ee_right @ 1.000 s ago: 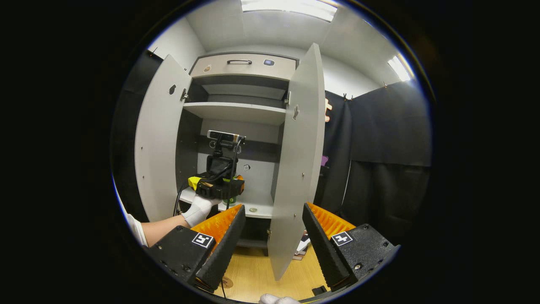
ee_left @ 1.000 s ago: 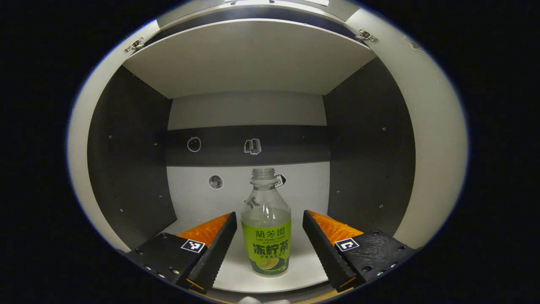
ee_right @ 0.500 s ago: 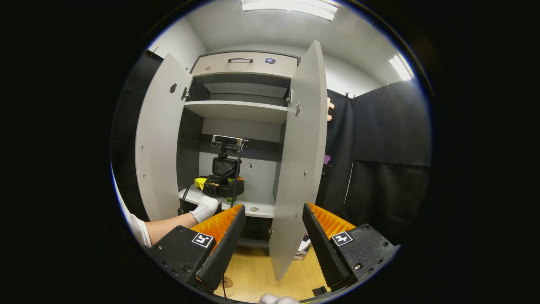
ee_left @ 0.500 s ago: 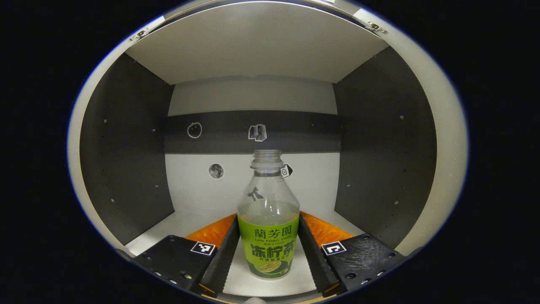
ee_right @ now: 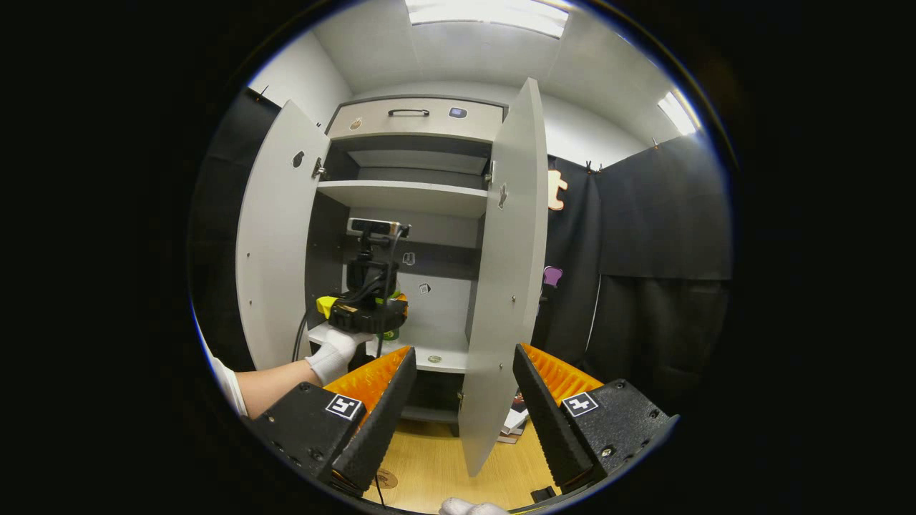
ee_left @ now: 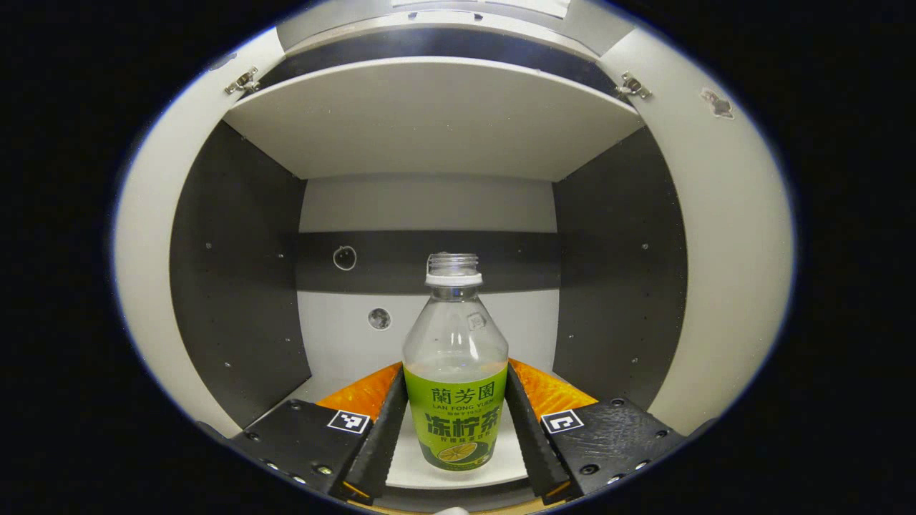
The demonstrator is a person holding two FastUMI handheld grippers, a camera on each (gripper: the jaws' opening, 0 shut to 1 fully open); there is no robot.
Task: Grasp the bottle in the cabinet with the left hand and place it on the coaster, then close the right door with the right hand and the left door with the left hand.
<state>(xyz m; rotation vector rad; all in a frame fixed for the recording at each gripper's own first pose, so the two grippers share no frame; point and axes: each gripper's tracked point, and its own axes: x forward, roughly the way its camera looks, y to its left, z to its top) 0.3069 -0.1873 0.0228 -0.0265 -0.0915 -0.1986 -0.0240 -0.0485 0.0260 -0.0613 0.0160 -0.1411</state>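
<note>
So our left gripper [ee_left: 454, 429] has its jaws clamped on the bottle [ee_left: 455, 379], both fingers pressed against the green label, bottle upright between them. It looks like it's just off the cabinet shelf [ee_left: 444, 468] below the jaws, though we can't really tell from this angle. Our right gripper [ee_right: 461, 408] sits with its jaws wide apart and nothing between them. Beyond them the right door [ee_right: 504, 286] stands open edge-on, with the left door [ee_right: 275, 243] open farther off to the side.
</note>
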